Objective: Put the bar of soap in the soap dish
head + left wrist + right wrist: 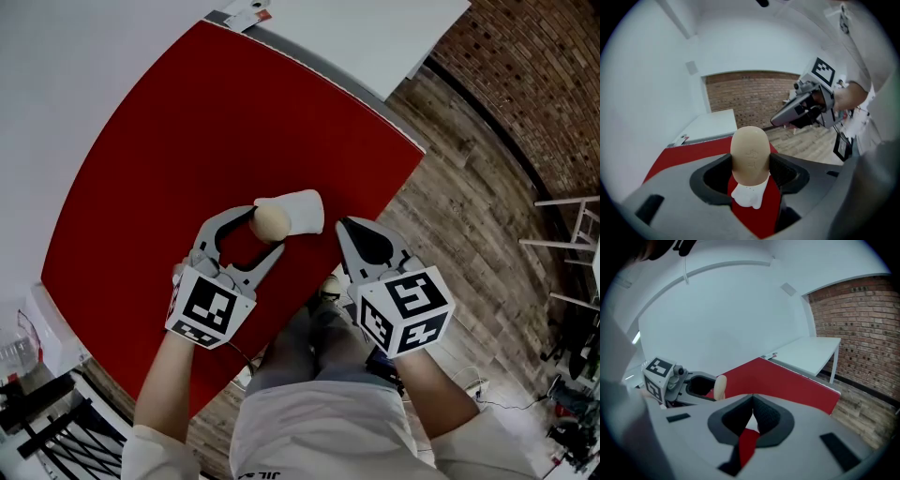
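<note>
The left hand-held gripper [267, 232] pinches the soap [270, 221] across its middle, over the left end of the dish [302, 211]. The bar looks hard, light and probably slippery. Right of the dish, the right hand-held gripper [343, 225] is pressed together and empty at the edge of the red table [187, 141], with wood floor [469, 216] and brick wall [544, 84] beyond.

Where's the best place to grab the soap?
Pinch the soap across its two narrow edges, near one end, coming from that end, much as the left gripper holds it. The bar is long and rounded, so this probably leaves the other end free to go into the dish first.
</note>
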Motion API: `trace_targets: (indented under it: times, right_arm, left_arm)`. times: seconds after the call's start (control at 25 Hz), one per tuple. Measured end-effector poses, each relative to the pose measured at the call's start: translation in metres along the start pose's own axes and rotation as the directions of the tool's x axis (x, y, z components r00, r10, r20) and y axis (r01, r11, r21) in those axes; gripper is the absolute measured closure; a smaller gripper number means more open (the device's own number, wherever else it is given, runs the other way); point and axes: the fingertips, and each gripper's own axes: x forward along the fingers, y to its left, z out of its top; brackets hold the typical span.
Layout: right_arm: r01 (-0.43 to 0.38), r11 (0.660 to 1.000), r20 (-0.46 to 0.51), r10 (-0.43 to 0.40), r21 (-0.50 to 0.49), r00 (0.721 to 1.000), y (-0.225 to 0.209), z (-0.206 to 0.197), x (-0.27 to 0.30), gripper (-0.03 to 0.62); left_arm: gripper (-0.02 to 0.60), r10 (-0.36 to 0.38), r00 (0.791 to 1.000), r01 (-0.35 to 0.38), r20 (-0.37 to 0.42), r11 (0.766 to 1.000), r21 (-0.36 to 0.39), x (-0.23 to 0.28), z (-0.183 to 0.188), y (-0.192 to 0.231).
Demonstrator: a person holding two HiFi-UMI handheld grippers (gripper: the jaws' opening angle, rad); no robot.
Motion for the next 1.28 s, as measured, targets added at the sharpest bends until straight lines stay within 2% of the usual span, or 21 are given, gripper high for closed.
trace_targets:
  times: [0.12, 0.2, 0.56, 1.0, 1.28]
  right_arm:
    - [0.004, 1.0, 0.002, -0.004, 0.006, 1.0, -0.004, -0.001, 0.003, 0.589]
    - [0.009, 1.0, 0.003, -0.009, 0.009, 1.0, -0.006, -0.001, 0.005, 0.589]
    - [0.012, 0.999, 0.0, -0.012, 0.03, 1.0, -0.014, -0.005, 0.01, 0.589]
    - [0.029, 0.997, -0.027, -0.027, 0.074, 0.999, -0.031, -0.026, 0.034, 0.589]
    - [0.047, 0.995, -0.02, -0.045, 0.087, 0.999, -0.042, -0.033, 0.047, 0.589]
  left_arm:
    - [0.321, -0.096, 0.993, 0.105, -0.066, 0.984, 0.143, 0.012, -0.005, 0.003]
    - [0.321, -0.139, 0.986, 0.154, -0.092, 0.971, 0.181, 0.019, -0.006, 0.007]
    - [0.321, -0.246, 0.951, 0.285, -0.187, 0.933, 0.221, 0.046, -0.021, -0.002]
    - [0.321, -0.322, 0.906, 0.383, -0.276, 0.9, 0.209, 0.082, -0.069, -0.018]
    - [0.321, -0.338, 0.888, 0.412, -0.311, 0.886, 0.213, 0.096, -0.089, -0.015]
